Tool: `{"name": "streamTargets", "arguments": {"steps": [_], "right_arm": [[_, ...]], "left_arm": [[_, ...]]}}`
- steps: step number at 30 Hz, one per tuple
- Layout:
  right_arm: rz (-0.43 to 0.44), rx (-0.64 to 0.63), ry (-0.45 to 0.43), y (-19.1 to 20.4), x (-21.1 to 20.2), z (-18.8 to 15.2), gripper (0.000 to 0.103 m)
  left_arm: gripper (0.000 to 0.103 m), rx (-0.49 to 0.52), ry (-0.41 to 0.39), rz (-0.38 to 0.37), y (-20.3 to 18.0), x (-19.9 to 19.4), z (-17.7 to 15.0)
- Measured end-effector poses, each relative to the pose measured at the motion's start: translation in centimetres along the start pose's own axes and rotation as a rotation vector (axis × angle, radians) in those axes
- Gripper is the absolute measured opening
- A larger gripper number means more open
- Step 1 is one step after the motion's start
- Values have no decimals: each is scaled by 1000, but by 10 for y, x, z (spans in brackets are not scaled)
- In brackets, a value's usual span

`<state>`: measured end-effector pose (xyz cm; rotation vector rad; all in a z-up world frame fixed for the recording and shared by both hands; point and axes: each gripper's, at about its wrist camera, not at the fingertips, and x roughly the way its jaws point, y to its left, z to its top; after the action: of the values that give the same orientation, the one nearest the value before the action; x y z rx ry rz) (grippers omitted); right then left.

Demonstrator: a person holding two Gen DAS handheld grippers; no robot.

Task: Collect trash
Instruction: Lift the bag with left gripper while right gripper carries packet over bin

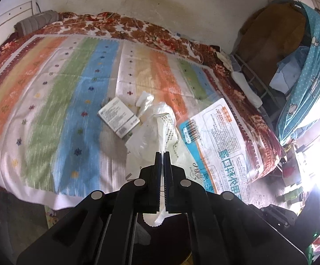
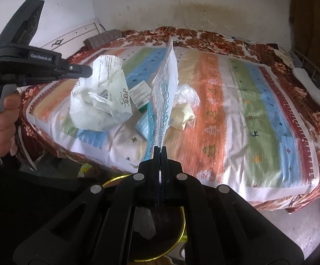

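Observation:
My left gripper point(image 1: 162, 152) is shut on a crumpled white plastic bag point(image 1: 169, 130) with printed text, held above the striped bed cover; it also shows in the right wrist view point(image 2: 98, 101), pinched by the left gripper point(image 2: 90, 71). My right gripper point(image 2: 160, 148) is shut on the edge of a large blue-and-white printed package point(image 2: 164, 92), lifted on edge; the same package shows in the left wrist view point(image 1: 219, 141). A small white box point(image 1: 118, 117) and a crumpled tissue point(image 1: 144, 101) lie on the bed. A cream wrapper point(image 2: 183, 113) and clear plastic point(image 2: 186, 95) lie behind the package.
The bed point(image 2: 248, 110) has a striped cover over a floral blanket. A round bin with a gold rim point(image 2: 182, 220) sits below my right gripper. A metal rack with clothes point(image 1: 292, 66) stands by the bed's far end. A rolled grey cloth point(image 1: 36, 21) lies by the wall.

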<state>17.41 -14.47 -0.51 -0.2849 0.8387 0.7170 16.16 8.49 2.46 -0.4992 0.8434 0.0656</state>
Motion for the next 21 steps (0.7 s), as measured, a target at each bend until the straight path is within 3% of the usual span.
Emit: {"name": "streamTargets", "arguments": {"steps": [21], "right_arm": [[27,8,61,12,-10,-46,0]], "left_arm": [[1,39,24,-2,-19,-8,-48]]}}
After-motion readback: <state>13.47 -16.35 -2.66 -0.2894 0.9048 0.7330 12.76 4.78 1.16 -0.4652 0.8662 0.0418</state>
